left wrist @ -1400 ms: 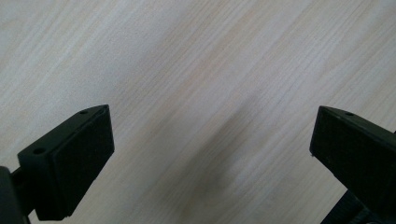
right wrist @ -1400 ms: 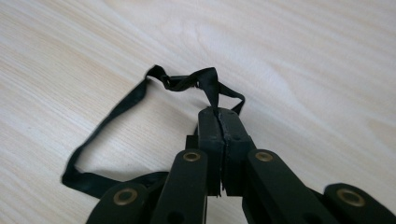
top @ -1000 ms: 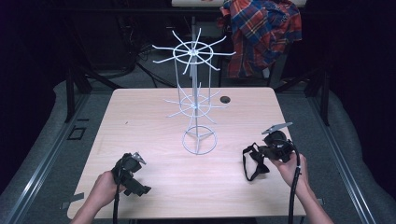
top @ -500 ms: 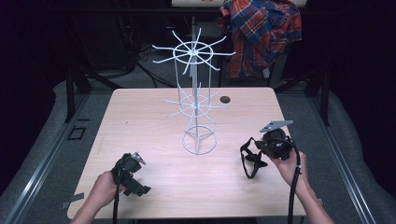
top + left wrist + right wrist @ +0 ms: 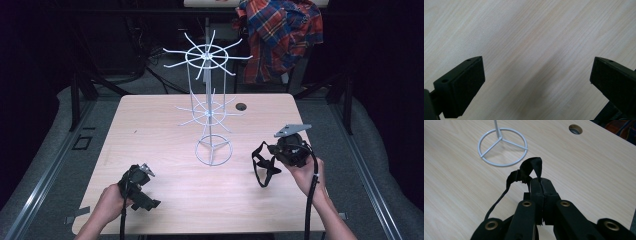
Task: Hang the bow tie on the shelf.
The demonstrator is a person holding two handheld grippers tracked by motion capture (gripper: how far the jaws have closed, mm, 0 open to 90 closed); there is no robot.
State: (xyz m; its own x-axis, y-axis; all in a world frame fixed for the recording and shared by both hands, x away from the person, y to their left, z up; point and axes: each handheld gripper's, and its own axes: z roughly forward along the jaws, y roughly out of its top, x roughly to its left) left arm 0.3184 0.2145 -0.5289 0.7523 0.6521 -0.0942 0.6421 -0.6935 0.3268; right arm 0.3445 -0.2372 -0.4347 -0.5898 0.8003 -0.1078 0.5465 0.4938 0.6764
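Black strap (image 5: 524, 173): clamped in the closed right gripper (image 5: 541, 185), loop dangling below and ahead of it; white wire rack (image 5: 207, 107) stands beyond, nearer this hand; left gripper (image 5: 536, 82) jaws apart, empty.

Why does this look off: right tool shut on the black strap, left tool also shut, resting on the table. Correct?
Not quite. The left tool is open: the left gripper view shows its jaws wide apart over bare table. The rest holds: the right tool is shut on the black strap, as the right gripper view shows.

Light wood table (image 5: 150, 125), white wire rack (image 5: 212, 150) standing centre
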